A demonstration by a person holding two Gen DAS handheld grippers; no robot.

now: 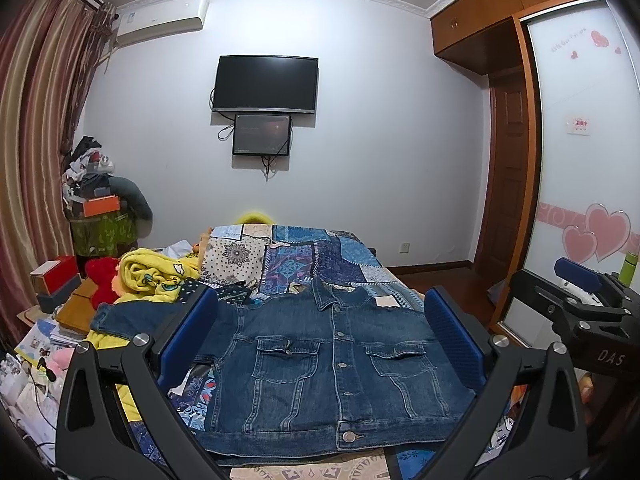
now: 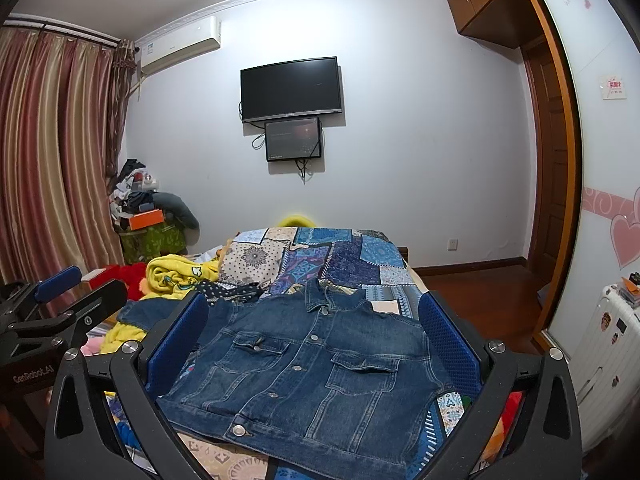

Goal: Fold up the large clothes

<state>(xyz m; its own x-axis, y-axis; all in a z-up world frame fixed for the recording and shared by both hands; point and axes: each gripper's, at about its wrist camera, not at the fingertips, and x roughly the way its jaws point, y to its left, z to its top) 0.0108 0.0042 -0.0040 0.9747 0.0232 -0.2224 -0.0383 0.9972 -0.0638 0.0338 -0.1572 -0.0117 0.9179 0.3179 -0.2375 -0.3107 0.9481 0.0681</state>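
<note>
Lying flat, buttoned: denim jacket [image 1: 332,364]

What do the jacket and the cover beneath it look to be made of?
The jacket: blue denim, matte, judging by faded seams, contrast stitching and metal buttons. The bed cover: printed patchwork cloth, probably cotton; its weave is too small to tell.

Jacket [image 1: 332,364] on bed [image 1: 304,256], blanket [image 1: 156,276] left.
</note>
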